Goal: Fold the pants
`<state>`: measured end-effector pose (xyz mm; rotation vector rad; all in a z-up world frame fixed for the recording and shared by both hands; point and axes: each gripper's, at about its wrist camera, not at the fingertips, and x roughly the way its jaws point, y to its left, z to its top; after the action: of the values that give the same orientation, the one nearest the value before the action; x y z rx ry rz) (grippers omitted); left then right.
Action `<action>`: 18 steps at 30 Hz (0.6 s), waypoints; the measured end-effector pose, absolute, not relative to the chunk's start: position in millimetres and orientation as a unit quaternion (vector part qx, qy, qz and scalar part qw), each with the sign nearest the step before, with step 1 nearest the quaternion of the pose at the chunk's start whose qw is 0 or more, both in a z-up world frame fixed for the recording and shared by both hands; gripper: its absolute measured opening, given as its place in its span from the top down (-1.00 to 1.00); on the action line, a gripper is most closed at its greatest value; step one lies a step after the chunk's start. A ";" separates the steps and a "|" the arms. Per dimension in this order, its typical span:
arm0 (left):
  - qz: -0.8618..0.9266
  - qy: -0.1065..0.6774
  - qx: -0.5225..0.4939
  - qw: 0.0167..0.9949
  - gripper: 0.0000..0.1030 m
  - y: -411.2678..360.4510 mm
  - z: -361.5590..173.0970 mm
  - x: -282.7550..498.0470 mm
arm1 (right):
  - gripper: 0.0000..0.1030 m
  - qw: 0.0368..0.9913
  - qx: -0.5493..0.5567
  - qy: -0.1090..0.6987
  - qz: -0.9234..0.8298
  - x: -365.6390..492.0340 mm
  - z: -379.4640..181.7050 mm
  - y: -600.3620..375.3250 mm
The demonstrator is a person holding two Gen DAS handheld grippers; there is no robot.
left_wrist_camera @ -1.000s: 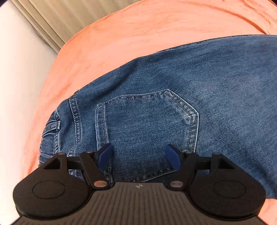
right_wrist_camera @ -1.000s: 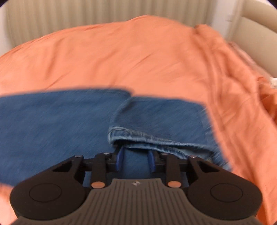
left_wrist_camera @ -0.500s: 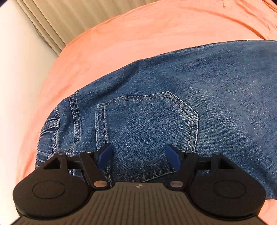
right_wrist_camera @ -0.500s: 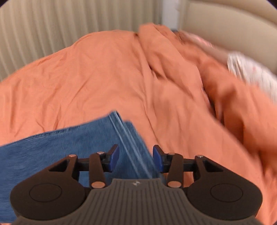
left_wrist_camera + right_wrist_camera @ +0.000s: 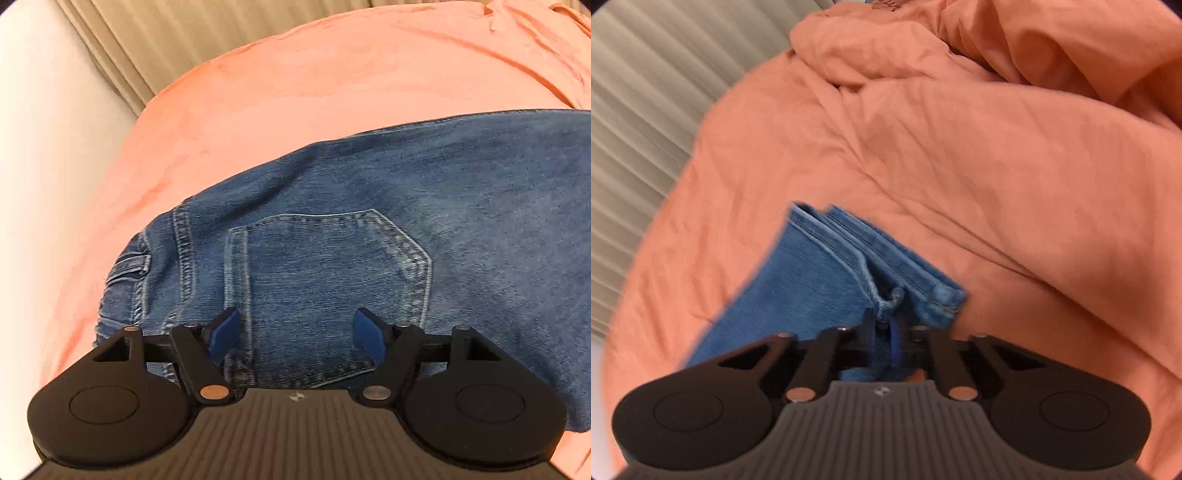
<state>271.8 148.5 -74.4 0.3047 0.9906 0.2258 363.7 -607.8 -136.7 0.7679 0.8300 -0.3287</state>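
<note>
Roughly, by item:
pants: blue denim jeans (image 5: pixel 388 192) lying flat on the bed's orange cover (image 5: pixel 295 81), back side up, legs laid one on the other.
waist end: under the left tool (image 5: pixel 296 330); back pocket (image 5: pixel 325 288) and belt loop (image 5: pixel 129 264) face up.
hem end: two stacked leg cuffs (image 5: pixel 886 258) in the right view, edges slightly offset.
left tool: spread wide, hovering over the pocket, pinching nothing.
right tool: (image 5: pixel 884 338) jaws have just been closing; pressed together on a bunched bit of the upper cuff.
handling (judged): heavy-ish, floppy but thick denim; not fragile, not slippery; seams and hems stiffer, likely to hold a pinch well.
grab points (judged): cuffs at both layers, waistband near the belt loop; mid-fabric would sag.
risk (judged): the pinch looks to catch only the top layer; the lower leg may stay behind.
</note>
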 end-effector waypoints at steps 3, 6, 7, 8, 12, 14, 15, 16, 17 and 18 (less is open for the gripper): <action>0.103 0.465 0.132 0.869 -0.56 149.1 -74.5 271.4 | 1.00 0.875 0.322 0.338 -0.130 362.6 -86.4 -600.6; 0.095 0.463 0.126 0.872 -0.56 148.1 -77.1 272.7 | 1.00 0.893 0.278 0.329 -0.132 361.6 -64.1 -600.9; 0.092 0.465 0.125 0.871 -0.56 146.9 -79.7 273.6 | 1.00 0.886 0.271 0.346 -0.145 361.3 -71.5 -603.5; 0.089 0.465 0.126 0.872 -0.56 146.3 -82.1 274.3 | 1.00 0.876 0.271 0.364 -0.161 359.9 -82.9 -607.4; 0.080 0.465 0.139 0.870 -0.56 144.4 -84.8 277.7 | 1.00 0.845 0.300 0.396 -0.201 348.7 -134.7 -621.9; 0.079 0.468 0.137 0.869 -0.57 147.6 -84.5 280.1 | 0.93 0.844 0.295 0.403 -0.196 349.0 -148.0 -621.1; 0.078 0.467 0.134 0.870 -0.57 150.4 -83.2 280.0 | 0.66 0.846 0.286 0.403 -0.199 349.8 -149.1 -620.5; 0.077 0.466 0.133 0.871 -0.57 151.8 -81.2 279.8 | 0.53 0.849 0.277 0.400 -0.207 349.7 -147.4 -620.9; 0.077 0.463 0.134 0.873 -0.57 152.6 -79.2 280.6 | 0.41 0.855 0.262 0.394 -0.214 349.3 -142.9 -621.0; 0.079 0.459 0.137 0.874 -0.57 152.2 -79.0 281.9 | 0.41 0.862 0.239 0.391 -0.217 351.2 -136.3 -620.1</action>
<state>281.9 152.2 -79.0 0.2864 0.9587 0.1659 351.2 -620.1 -136.3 0.5017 0.8193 -0.4558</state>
